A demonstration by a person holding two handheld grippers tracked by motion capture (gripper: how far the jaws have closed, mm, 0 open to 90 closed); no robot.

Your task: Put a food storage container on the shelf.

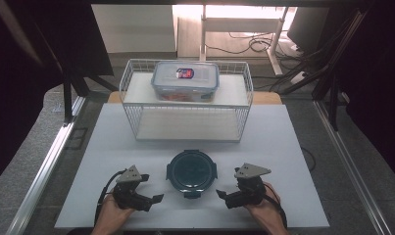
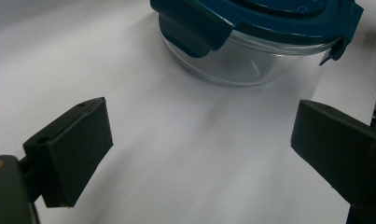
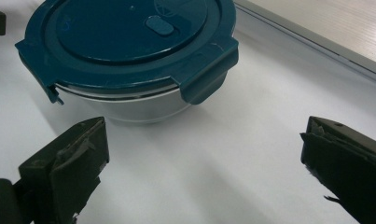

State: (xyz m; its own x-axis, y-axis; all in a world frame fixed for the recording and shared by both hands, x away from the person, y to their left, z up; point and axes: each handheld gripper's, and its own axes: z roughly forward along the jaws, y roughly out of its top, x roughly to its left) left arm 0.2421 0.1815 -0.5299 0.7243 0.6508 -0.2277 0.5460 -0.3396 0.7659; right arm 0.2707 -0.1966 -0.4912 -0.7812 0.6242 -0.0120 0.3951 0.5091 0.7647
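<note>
A round glass container with a dark teal clip-on lid (image 1: pixel 191 171) (image 2: pixel 251 28) (image 3: pixel 129 42) stands on the white board between my two grippers. My left gripper (image 1: pixel 155 199) (image 2: pixel 199 135) rests to its left near the front edge, open, with nothing between its fingers. To the container's right, my right gripper (image 1: pixel 223 196) (image 3: pixel 202 154) is open too, its jaws wide apart and empty. Each gripper points inward at the container and stays a short way off it. One lid clip (image 3: pixel 206 70) faces the right gripper.
A white wire rack (image 1: pixel 131 93) stands at the back of the white board (image 1: pixel 111 142). On its upper shelf sits a rectangular clear box with a clip lid (image 1: pixel 185 81). Metal rails run along both sides of the table. Cables lie on the floor beyond.
</note>
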